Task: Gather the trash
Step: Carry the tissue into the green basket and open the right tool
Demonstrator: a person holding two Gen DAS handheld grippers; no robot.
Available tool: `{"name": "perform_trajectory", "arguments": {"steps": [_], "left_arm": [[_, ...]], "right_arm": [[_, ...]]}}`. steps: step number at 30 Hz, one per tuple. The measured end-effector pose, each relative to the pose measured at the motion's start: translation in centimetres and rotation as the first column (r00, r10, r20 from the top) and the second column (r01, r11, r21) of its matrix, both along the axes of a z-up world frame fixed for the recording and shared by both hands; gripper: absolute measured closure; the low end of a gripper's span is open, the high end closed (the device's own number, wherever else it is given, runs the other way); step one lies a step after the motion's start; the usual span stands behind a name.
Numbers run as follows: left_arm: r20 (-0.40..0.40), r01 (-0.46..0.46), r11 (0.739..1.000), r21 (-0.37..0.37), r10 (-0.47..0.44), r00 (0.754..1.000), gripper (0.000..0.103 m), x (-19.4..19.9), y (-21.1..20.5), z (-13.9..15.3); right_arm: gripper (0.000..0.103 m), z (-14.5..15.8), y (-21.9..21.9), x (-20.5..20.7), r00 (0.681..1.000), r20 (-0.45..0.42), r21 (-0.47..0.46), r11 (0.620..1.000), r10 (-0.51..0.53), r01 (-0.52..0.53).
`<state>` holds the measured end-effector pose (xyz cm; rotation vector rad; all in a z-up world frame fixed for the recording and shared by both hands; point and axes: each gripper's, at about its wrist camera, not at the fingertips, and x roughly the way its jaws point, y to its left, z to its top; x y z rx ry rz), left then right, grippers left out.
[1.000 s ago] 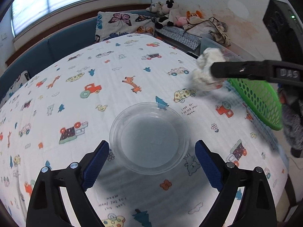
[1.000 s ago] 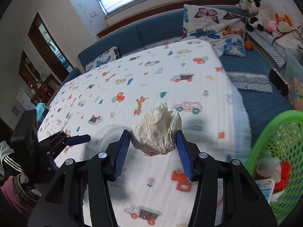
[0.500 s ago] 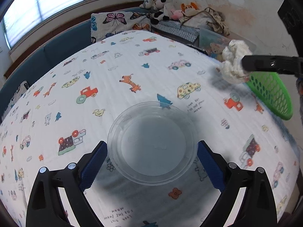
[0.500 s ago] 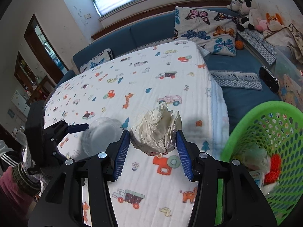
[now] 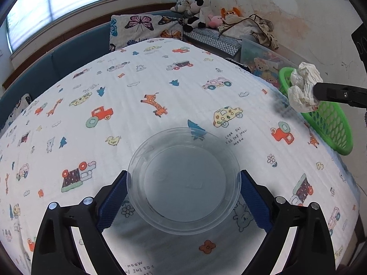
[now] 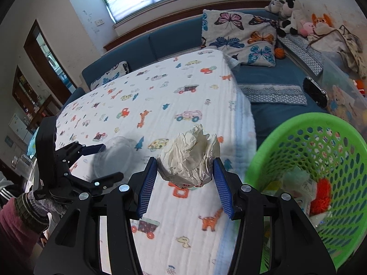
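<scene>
My right gripper is shut on a crumpled white paper ball and holds it in the air near the table's right edge, just left of the green mesh basket. The paper ball and basket also show in the left wrist view. My left gripper is open around a clear plastic bowl that sits on the printed cloth; its blue pads flank the bowl's rim, touching or nearly so. The bowl also shows in the right wrist view.
The table wears a white cartoon-print cloth. The basket holds several scraps, one orange-red. A blue sofa with butterfly pillows, plush toys and a clear toy bin stand behind.
My right gripper has carried the paper ball rightward to beside the basket. My left gripper has moved forward so that the bowl now sits between its pads.
</scene>
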<state>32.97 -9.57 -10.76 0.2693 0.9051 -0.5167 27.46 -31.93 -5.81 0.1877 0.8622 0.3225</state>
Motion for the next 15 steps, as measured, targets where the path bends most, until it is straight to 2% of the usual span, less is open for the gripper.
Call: {"name": "perform_trajectory", "arguments": {"steps": [15], "left_arm": [[0.051, 0.024, 0.999, -0.044, -0.022, 0.998, 0.013, -3.0, -1.9, 3.3]], "right_arm": [[0.052, 0.1, -4.0, -2.9, 0.996, 0.009, -0.033, 0.996, -0.085, 0.085]]}}
